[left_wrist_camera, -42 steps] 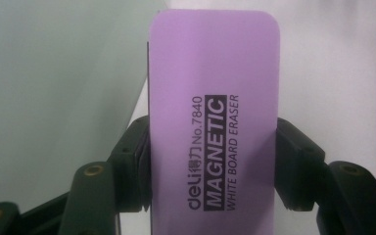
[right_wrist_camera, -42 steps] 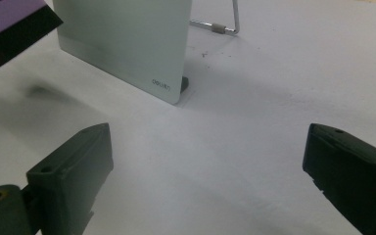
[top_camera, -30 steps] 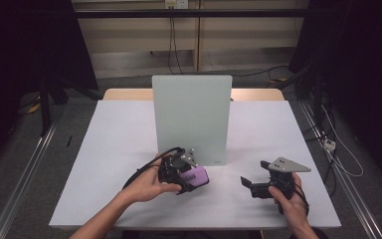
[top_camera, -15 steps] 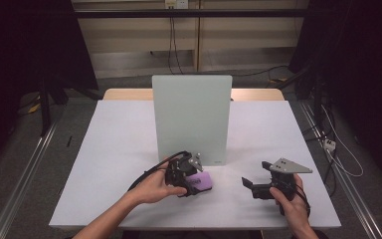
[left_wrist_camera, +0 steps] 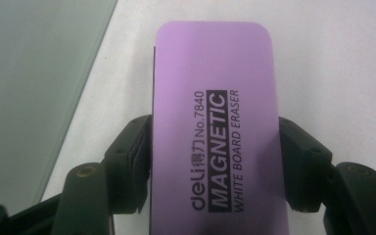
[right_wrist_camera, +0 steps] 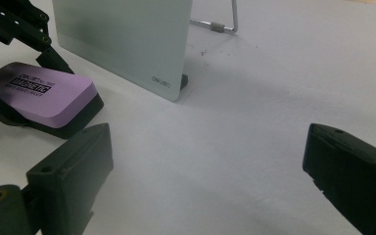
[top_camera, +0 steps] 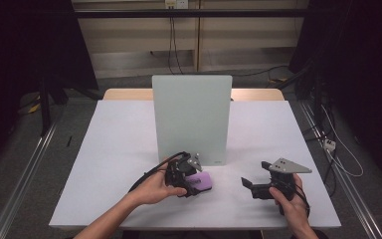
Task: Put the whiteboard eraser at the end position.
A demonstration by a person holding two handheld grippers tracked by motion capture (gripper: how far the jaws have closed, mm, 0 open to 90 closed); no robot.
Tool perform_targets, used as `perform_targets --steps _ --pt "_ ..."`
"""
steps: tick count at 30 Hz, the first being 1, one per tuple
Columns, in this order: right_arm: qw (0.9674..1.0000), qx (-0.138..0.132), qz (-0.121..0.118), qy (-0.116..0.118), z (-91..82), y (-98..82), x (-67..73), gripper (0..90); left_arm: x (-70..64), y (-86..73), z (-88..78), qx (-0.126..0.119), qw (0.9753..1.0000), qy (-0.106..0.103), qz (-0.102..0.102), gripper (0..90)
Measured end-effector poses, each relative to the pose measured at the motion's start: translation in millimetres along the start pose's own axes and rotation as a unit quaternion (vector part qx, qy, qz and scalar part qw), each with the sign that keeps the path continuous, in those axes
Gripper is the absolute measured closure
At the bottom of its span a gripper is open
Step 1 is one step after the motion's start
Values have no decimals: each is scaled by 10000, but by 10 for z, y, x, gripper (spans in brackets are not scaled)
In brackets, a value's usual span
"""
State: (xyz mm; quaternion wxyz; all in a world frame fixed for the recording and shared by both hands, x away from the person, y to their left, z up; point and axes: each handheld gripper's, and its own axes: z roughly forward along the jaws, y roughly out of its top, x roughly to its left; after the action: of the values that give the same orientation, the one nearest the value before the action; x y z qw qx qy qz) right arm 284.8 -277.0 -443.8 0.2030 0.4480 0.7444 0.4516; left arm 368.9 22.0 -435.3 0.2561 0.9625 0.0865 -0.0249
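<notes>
One big white worktop [top_camera: 119, 149] carries a tall, pale green glass board [top_camera: 191, 117] marked "deli". Plenty of bare room lies on both sides. Lying flat just before it, the purple "deli MAGNETIC WHITE BOARD ERASER" block [left_wrist_camera: 213, 122] sits between the left claw's [top_camera: 193, 180] jaws, which have just been loosening. The right claw [top_camera: 247, 183] gapes, holding nothing.

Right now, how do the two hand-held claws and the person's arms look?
Both claws are black. The left claw has angular jaws with small brass-coloured screws and a black cable looping away. The right claw carries a grey three-cornered plate on top and has blocky black jaws. The person's forearms show no sleeves.
</notes>
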Motion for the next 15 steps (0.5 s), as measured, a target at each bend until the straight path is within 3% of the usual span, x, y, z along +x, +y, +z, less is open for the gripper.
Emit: perform_targets --steps 4,8,9,15 --pt "10000 3 0 1 3 1 -1 44 0 -4 14 -31 10000 9 77 315" --pt "10000 4 4 1 3 1 0 44 -16 -3 19 -143 9999 17 -89 280" --pt "10000 3 4 0 2 0 0 44 -1 0 8 -97 9999 46 -6 263" --pt "10000 4 6 -1 5 2 0 45 23 -7 -59 -464 9985 171 -242 137"
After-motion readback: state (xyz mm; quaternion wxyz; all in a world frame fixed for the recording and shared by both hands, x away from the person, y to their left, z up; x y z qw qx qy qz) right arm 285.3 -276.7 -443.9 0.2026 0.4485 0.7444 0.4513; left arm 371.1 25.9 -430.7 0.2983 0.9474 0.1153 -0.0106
